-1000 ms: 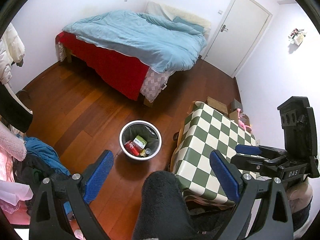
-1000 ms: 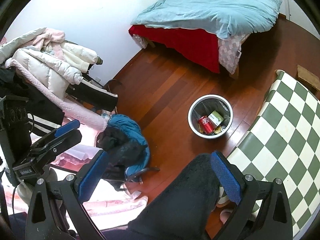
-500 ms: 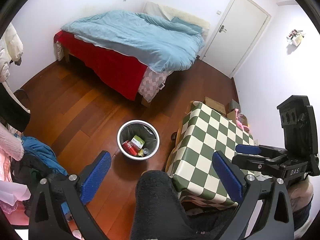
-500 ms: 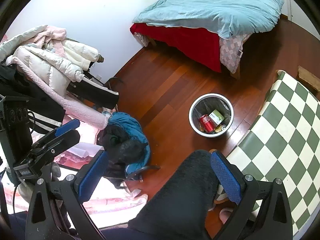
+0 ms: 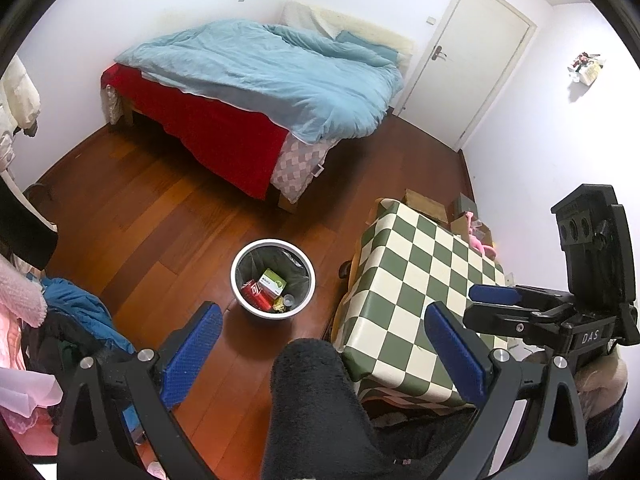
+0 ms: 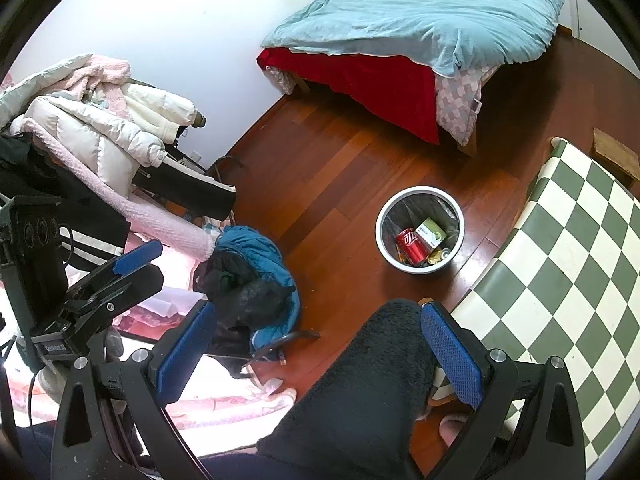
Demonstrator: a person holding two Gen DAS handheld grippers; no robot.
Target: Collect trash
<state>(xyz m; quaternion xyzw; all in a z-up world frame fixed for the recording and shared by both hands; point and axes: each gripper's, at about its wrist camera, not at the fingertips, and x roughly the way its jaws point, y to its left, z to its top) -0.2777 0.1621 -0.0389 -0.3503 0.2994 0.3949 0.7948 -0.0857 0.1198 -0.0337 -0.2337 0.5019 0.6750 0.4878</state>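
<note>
Left wrist: left claw (image 5: 324, 354) wide open, empty; bin (image 5: 273, 282) frame centre on floor holds can (image 5: 256, 294) and box. Right wrist: right claw (image 6: 320, 350) wide open, empty; bin (image 6: 420, 235) centre-right. Scan bench (image 6: 580, 240) and floor for leftovers before reaching.

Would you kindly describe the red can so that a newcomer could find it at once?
Start at the bed with the blue duvet; on the wooden floor between it and the checkered table stands a white round bin. The red can lies inside, beside a green and white carton, the only red item there.
</note>
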